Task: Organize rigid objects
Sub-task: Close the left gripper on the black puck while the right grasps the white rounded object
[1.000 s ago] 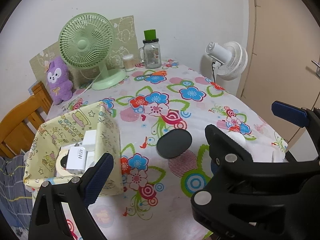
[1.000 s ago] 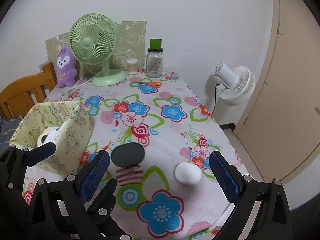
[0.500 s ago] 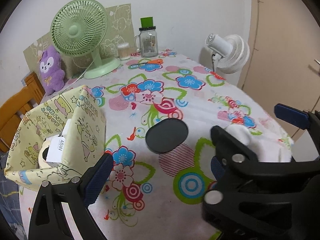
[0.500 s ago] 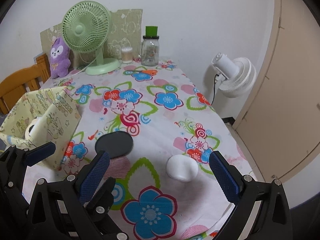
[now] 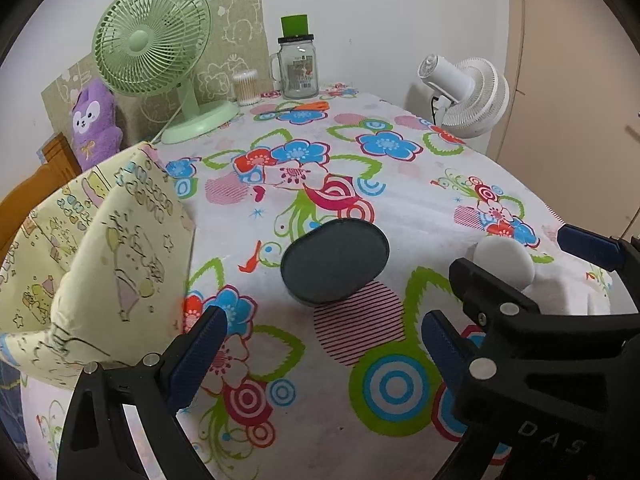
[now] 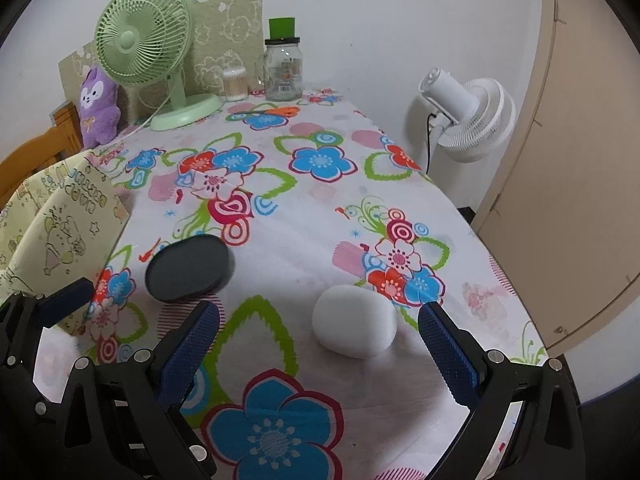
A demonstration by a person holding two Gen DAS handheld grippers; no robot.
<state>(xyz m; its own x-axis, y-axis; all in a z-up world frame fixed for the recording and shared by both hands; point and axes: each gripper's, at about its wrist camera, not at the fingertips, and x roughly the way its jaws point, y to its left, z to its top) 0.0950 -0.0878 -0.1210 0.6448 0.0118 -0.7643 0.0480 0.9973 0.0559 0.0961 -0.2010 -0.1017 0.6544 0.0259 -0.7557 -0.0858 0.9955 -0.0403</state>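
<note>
A dark grey oval case (image 5: 335,265) lies on the flowered tablecloth, just ahead of my open, empty left gripper (image 5: 320,344). It also shows in the right wrist view (image 6: 188,267). A white rounded case (image 6: 354,321) lies right ahead of my open, empty right gripper (image 6: 318,344), between its fingers' lines. In the left wrist view the white case (image 5: 505,261) is partly hidden behind the right gripper's body. A yellow patterned fabric box (image 5: 92,264) stands at the left; its contents are hidden now.
A green desk fan (image 5: 160,56), a purple plush (image 5: 96,128), a cotton-swab jar (image 5: 246,88) and a glass jar with a green lid (image 5: 298,64) stand at the table's far edge. A white floor fan (image 6: 468,120) and a door are to the right. A wooden chair (image 6: 36,152) is left.
Both grippers have moved forward and lower toward the table. The grey case and white case now appear closer, and the inside of the yellow box has gone out of sight.
</note>
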